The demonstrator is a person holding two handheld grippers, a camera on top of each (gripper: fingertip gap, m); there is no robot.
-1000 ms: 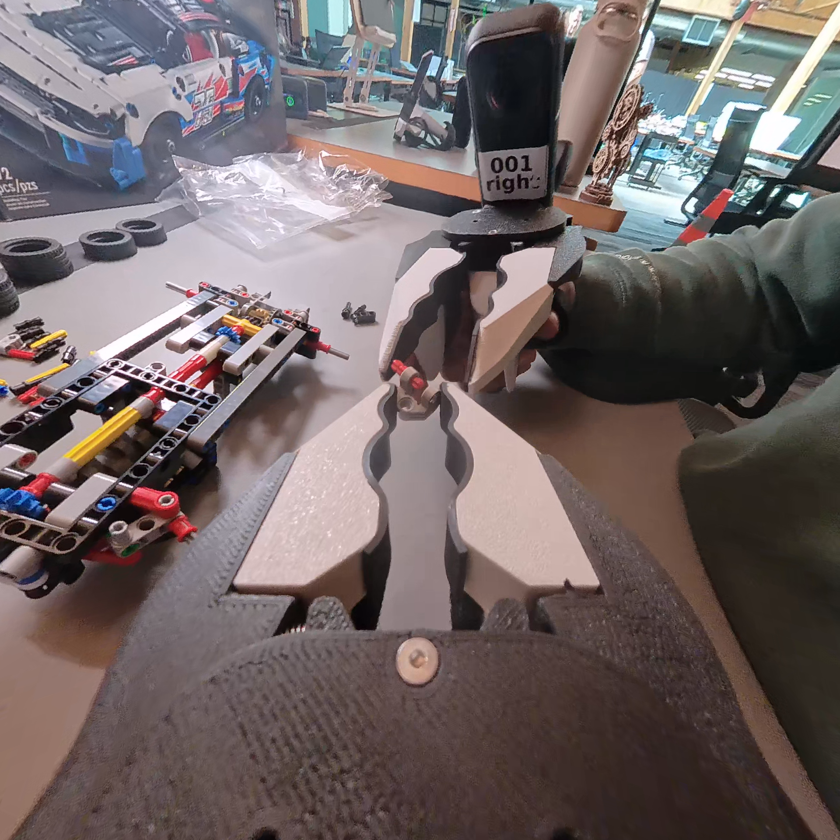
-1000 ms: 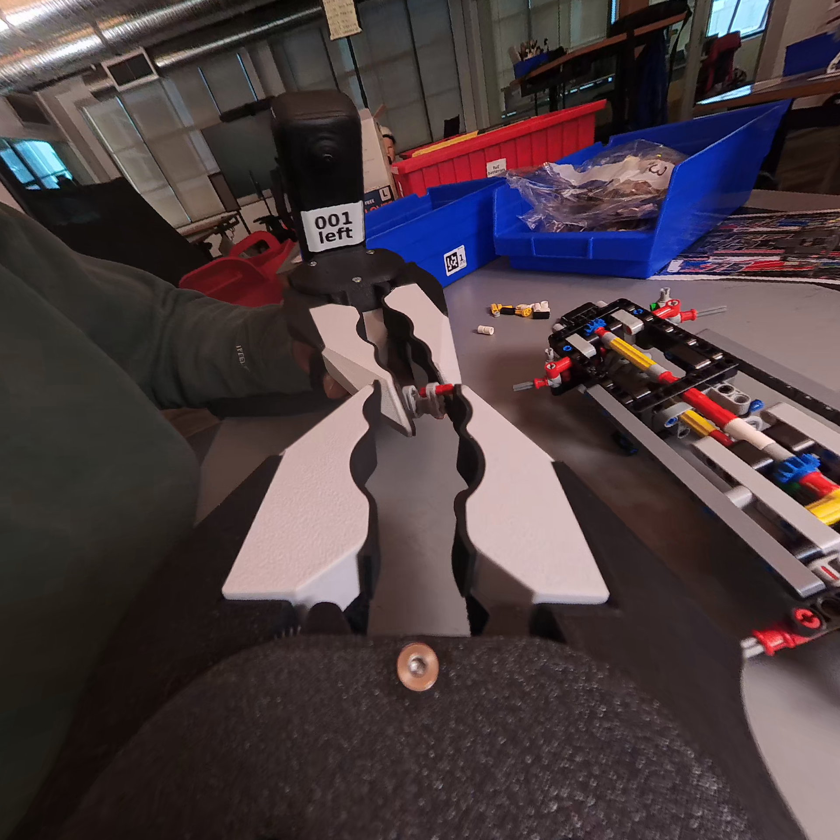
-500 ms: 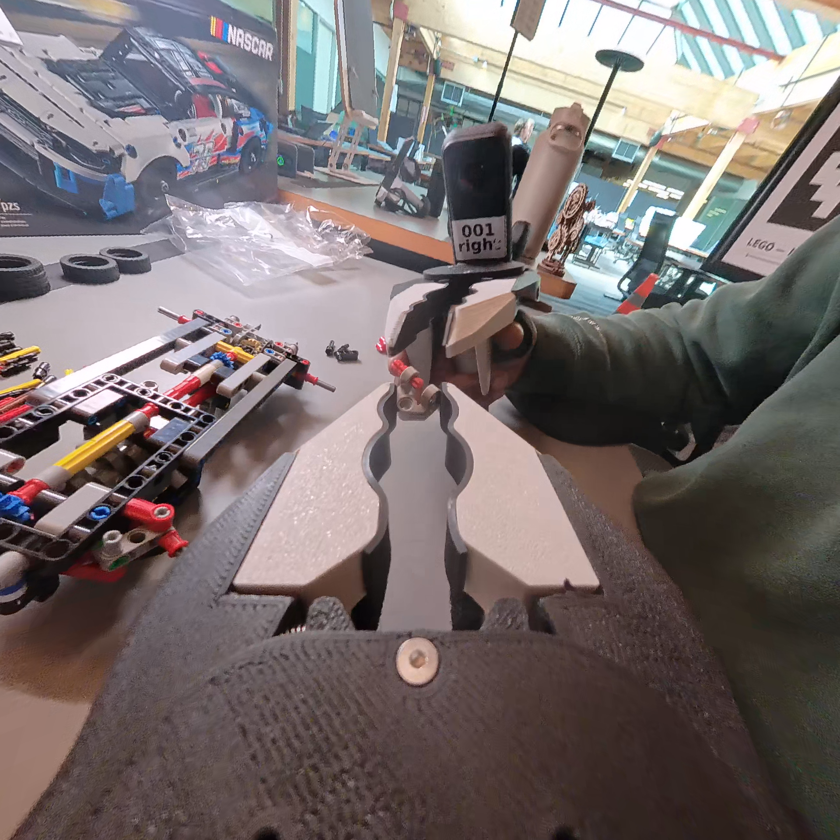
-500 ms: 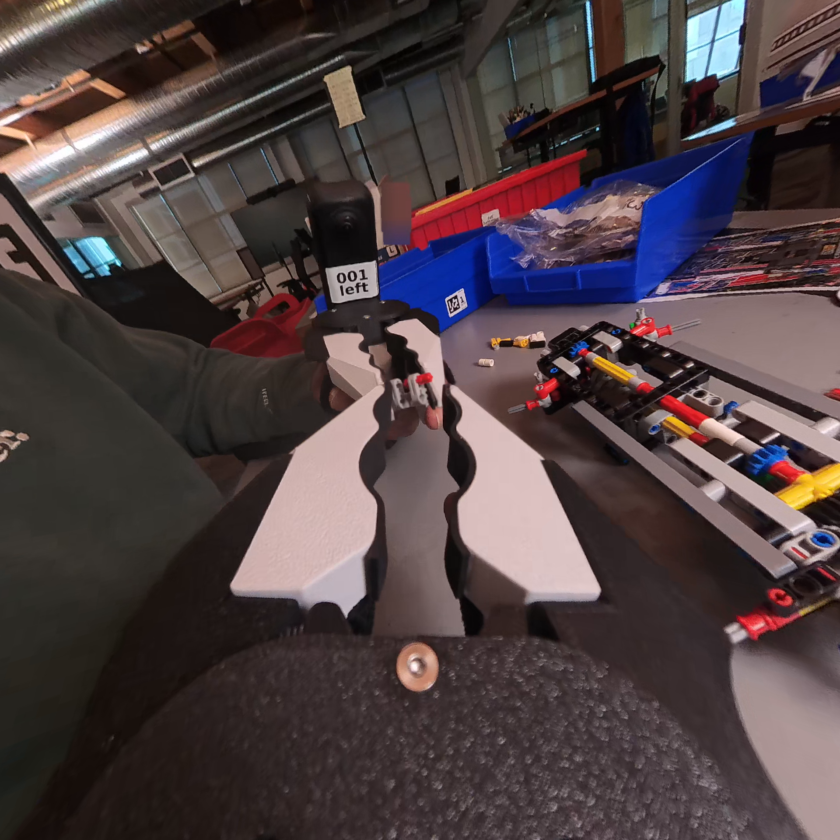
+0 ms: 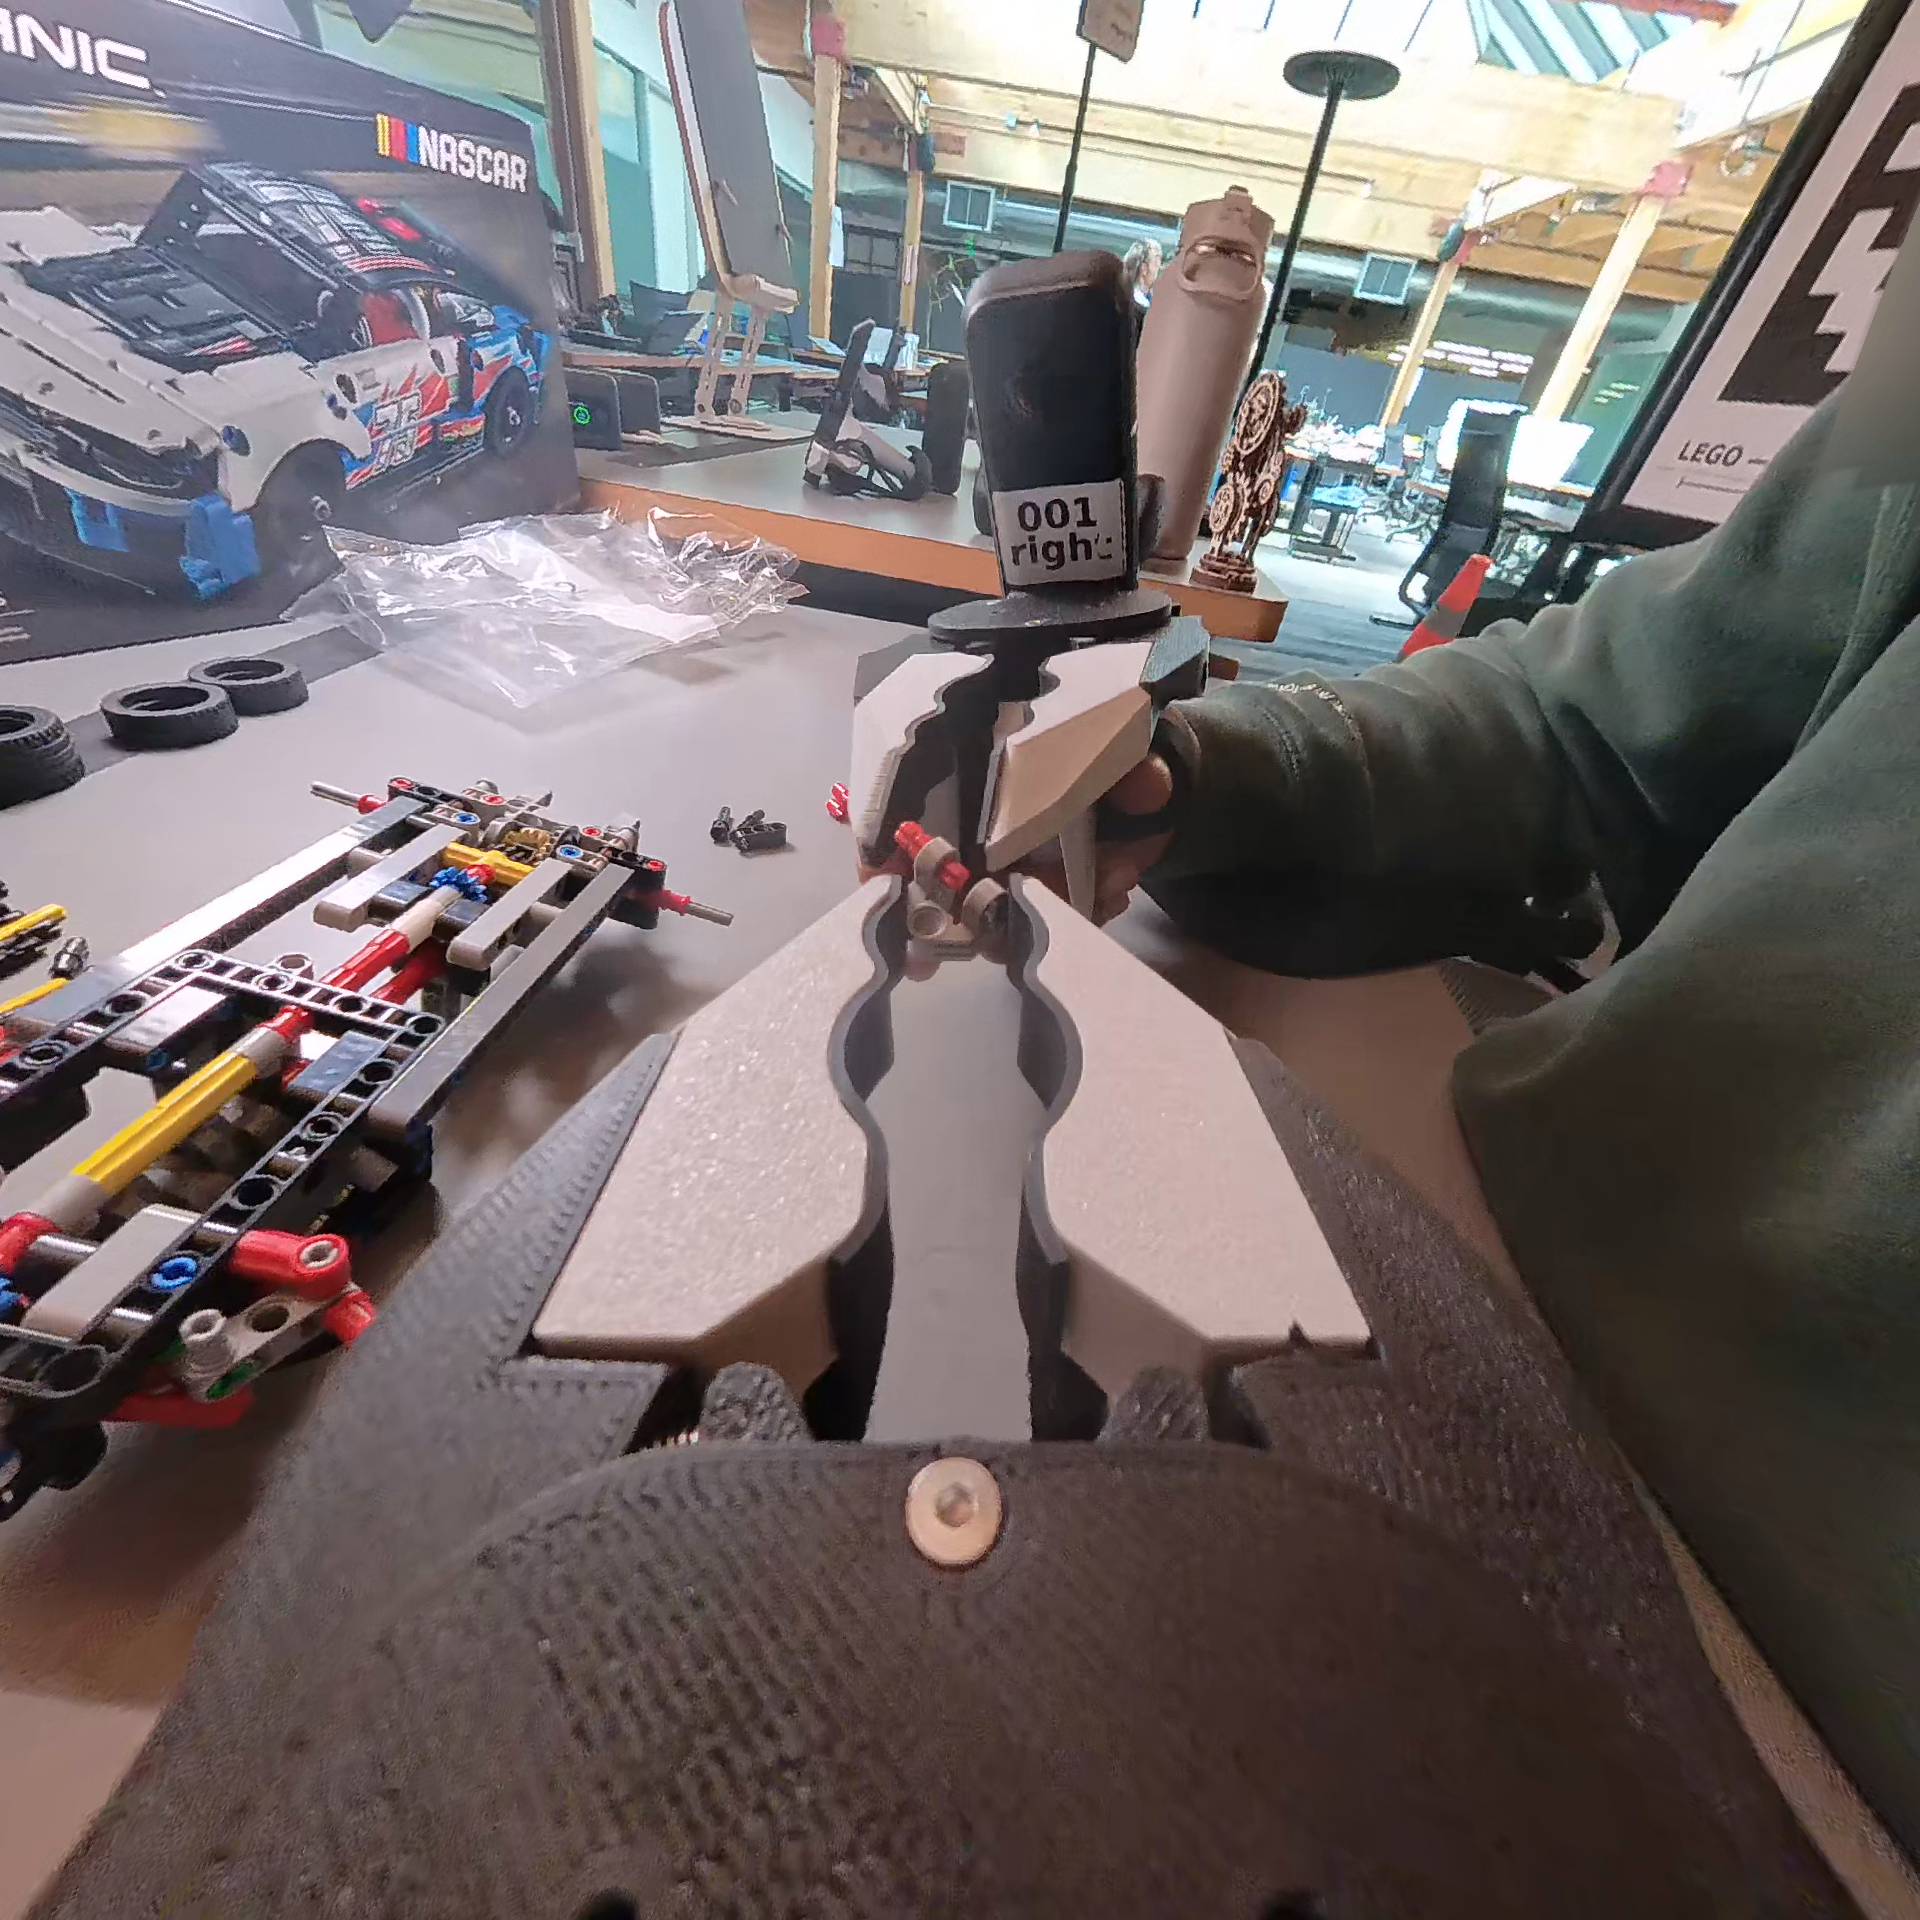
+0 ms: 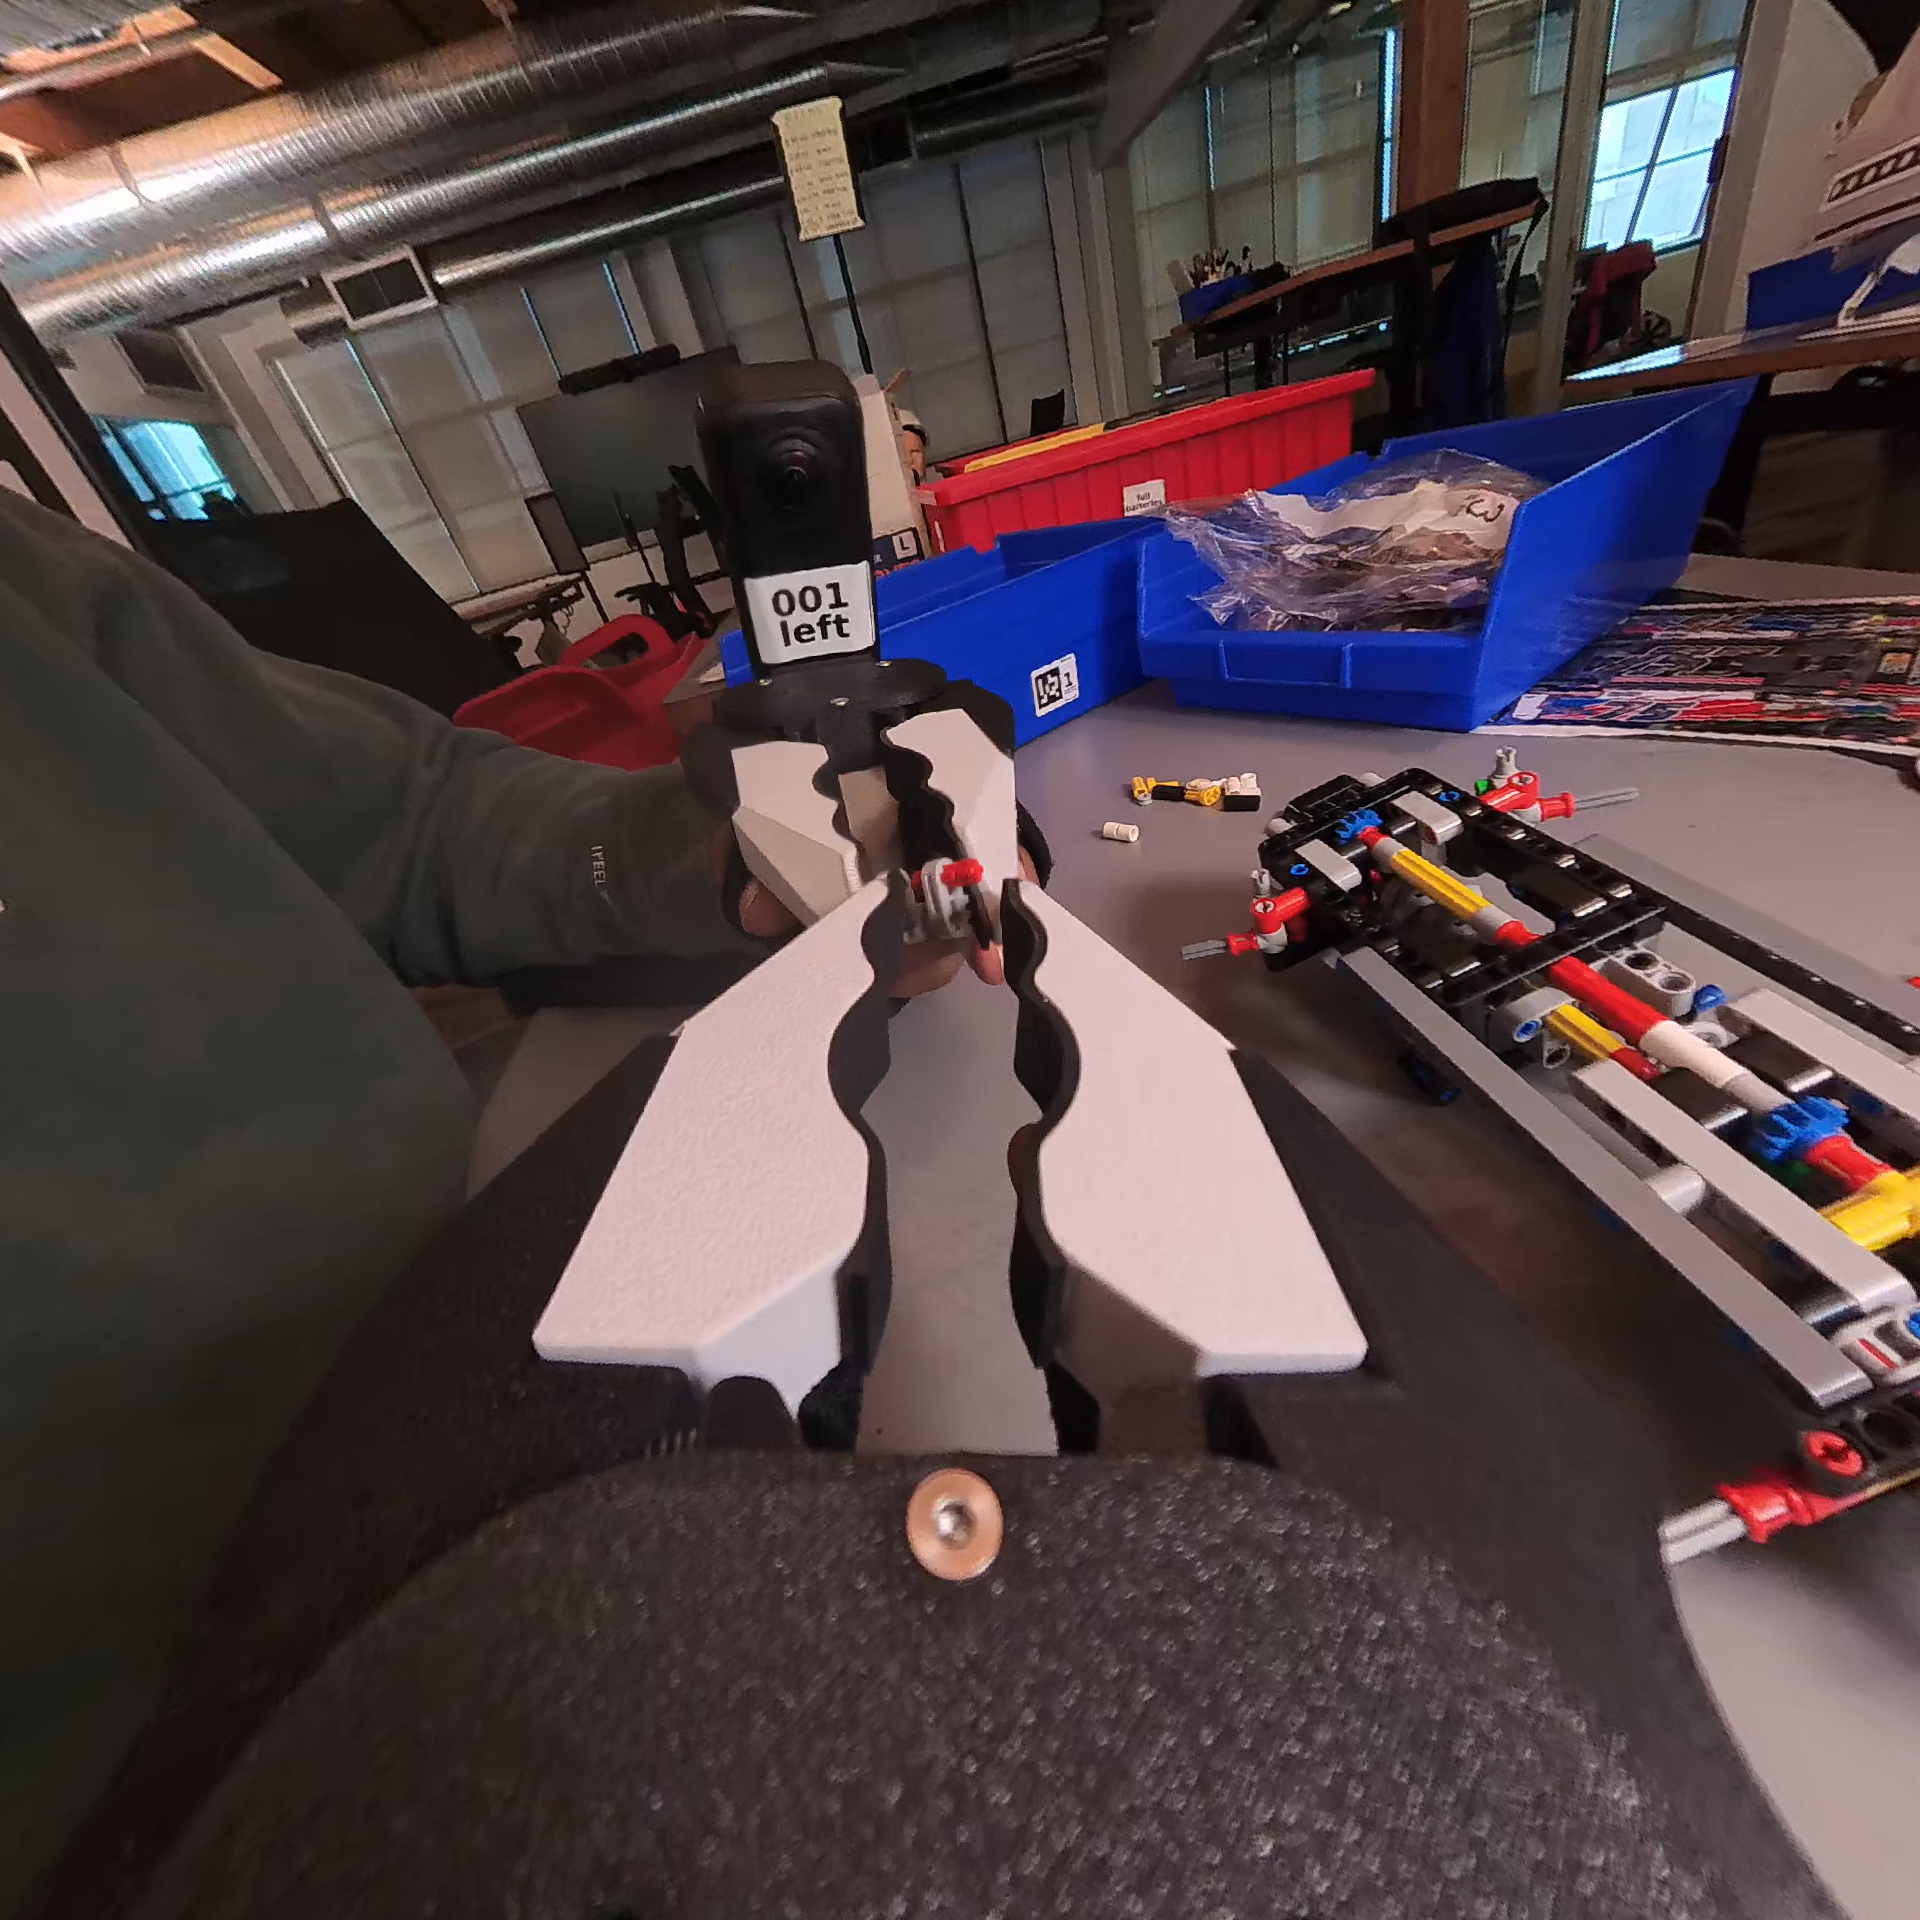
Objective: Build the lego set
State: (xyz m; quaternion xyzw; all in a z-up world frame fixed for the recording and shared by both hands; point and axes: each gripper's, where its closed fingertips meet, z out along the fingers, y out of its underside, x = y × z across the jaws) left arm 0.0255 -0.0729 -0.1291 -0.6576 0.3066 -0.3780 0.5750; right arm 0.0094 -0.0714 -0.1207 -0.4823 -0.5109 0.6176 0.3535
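We hold the small grey-and-red lego connector piece (image 5: 938, 891) above the grey table (image 5: 644, 727), left gripper (image 5: 945, 914) tips clamped on it. Right gripper (image 6: 940, 914) jaws look narrowly apart around it; grip unclear. Long black-and-grey lego chassis (image 6: 1621, 1049) lies nearby.

two blue bins (image 6: 1455, 644), one red bin (image 6: 1132, 468)
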